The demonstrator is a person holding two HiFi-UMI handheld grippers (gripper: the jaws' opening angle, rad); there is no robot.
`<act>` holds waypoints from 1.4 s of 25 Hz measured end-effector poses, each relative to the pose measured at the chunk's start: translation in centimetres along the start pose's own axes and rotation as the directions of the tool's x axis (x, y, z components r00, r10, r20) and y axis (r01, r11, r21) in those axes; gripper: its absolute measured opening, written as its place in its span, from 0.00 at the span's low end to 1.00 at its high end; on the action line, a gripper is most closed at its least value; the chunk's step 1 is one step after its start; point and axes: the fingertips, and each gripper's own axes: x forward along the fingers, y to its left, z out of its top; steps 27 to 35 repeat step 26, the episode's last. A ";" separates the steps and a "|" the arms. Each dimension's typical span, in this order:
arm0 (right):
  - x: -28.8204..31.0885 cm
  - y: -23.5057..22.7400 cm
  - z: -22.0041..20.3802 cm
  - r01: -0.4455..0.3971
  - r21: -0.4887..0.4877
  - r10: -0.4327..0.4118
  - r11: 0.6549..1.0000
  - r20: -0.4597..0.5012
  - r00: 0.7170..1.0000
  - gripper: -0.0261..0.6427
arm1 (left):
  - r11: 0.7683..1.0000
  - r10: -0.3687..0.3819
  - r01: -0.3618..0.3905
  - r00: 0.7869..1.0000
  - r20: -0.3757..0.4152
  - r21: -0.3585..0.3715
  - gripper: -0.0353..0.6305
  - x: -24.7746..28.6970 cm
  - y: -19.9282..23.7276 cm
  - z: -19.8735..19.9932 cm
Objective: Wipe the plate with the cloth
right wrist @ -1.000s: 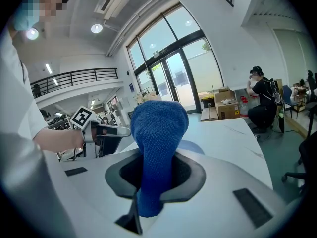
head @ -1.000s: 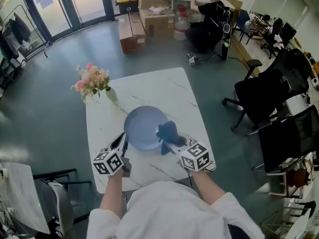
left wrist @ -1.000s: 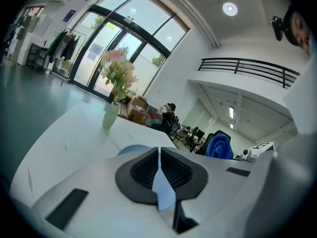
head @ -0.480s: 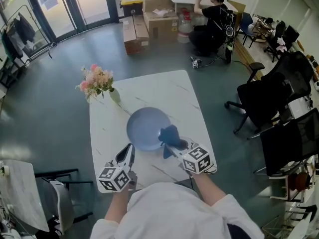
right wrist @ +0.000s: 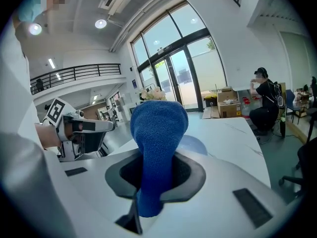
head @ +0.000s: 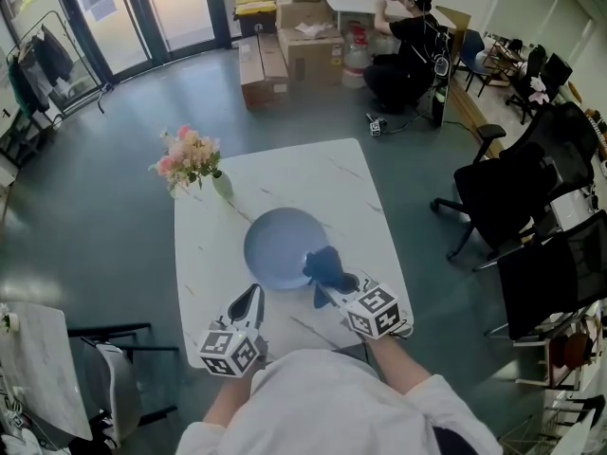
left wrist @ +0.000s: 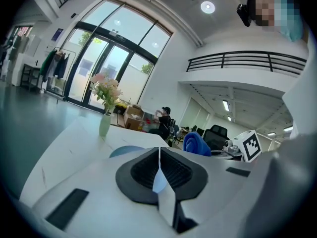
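Pinching cloth [right wrist: 158, 128]: right gripper [head: 325, 290] jaws; left gripper [left wrist: 159, 165] jaws closed empty, unclear overhead.

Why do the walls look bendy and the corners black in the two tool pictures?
Left gripper view: a wide lens curves the railing and leaves dark corners; the ceiling lamp glares white. Right gripper view: same curving, yet the cloth is sharp enough to show its weave. Head view: lines look straighter, with even light on the plate.
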 end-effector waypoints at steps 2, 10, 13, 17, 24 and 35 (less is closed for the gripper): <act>-0.3 -0.2 0.0 0.024 -0.012 -0.024 1.000 0.006 1.000 0.17 | 1.000 0.009 -0.009 1.000 0.007 0.010 0.11 -0.1 0.1 0.2; -0.9 -0.7 0.2 0.062 -0.024 -0.062 0.998 0.018 0.998 0.17 | 1.000 0.012 -0.012 1.000 0.009 0.002 0.11 -0.1 0.1 0.2; -0.9 -0.6 0.2 0.059 -0.028 -0.059 0.998 0.015 0.998 0.17 | 1.000 0.016 -0.016 1.000 0.008 0.002 0.11 -0.1 0.2 0.3; -1.0 -0.5 0.0 0.053 -0.028 -0.053 0.998 0.012 0.999 0.17 | 1.000 0.018 -0.018 1.000 0.009 -0.002 0.11 -0.2 0.3 0.3; -1.2 -0.5 0.1 0.056 -0.030 -0.056 0.998 0.010 0.998 0.17 | 1.000 0.015 -0.015 1.000 0.002 -0.007 0.11 -0.2 0.4 0.3; -1.2 -0.5 0.1 0.058 -0.031 -0.058 0.998 0.010 0.998 0.17 | 1.000 0.014 -0.014 1.000 0.001 -0.007 0.11 -0.2 0.4 0.3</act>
